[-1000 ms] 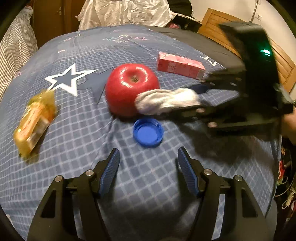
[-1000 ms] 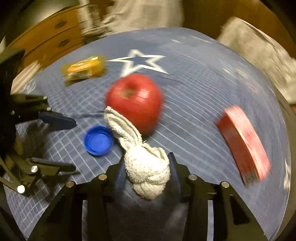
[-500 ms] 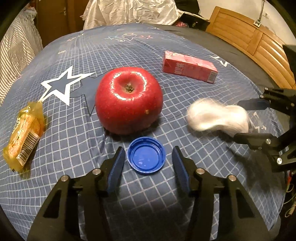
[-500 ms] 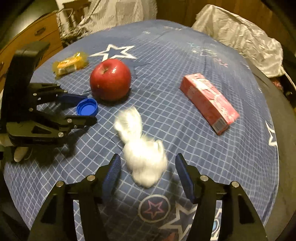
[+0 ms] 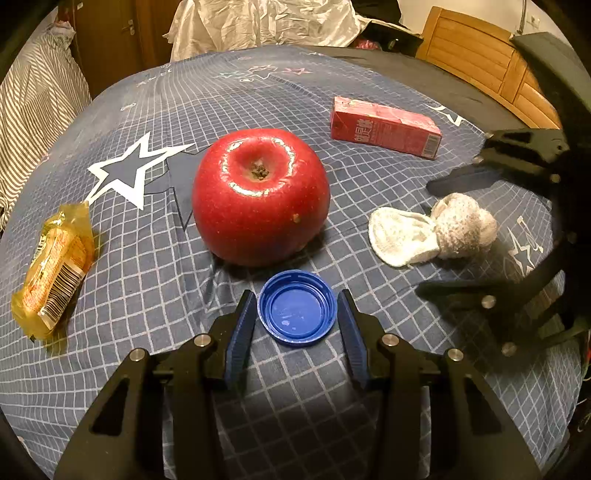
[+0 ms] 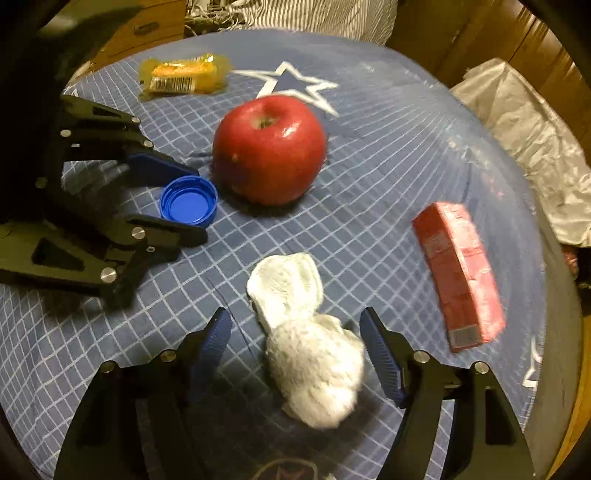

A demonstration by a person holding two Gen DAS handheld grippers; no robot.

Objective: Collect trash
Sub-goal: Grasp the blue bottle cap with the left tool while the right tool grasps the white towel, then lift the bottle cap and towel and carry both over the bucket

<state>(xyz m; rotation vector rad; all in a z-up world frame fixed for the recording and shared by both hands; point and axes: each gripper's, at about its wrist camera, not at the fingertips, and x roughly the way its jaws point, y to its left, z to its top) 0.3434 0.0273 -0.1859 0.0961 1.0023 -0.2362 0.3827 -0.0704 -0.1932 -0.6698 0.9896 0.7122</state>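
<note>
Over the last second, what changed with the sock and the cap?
The right hand-held gripper let go of the sock, which now lies on the bedspread between its open fingers. The left hand-held gripper moved forward to straddle the cap, not yet closed. Apple, carton and wrapper stayed put.

A red apple (image 5: pixel 260 195) sits at the centre of a blue checked bedspread (image 5: pixel 155 266) printed with a white star (image 5: pixel 125 171). A wooden headboard (image 5: pixel 476 59) fills the upper right, crumpled white sheeting (image 5: pixel 266 22) the top, and striped fabric (image 5: pixel 33 103) the upper left.
</note>
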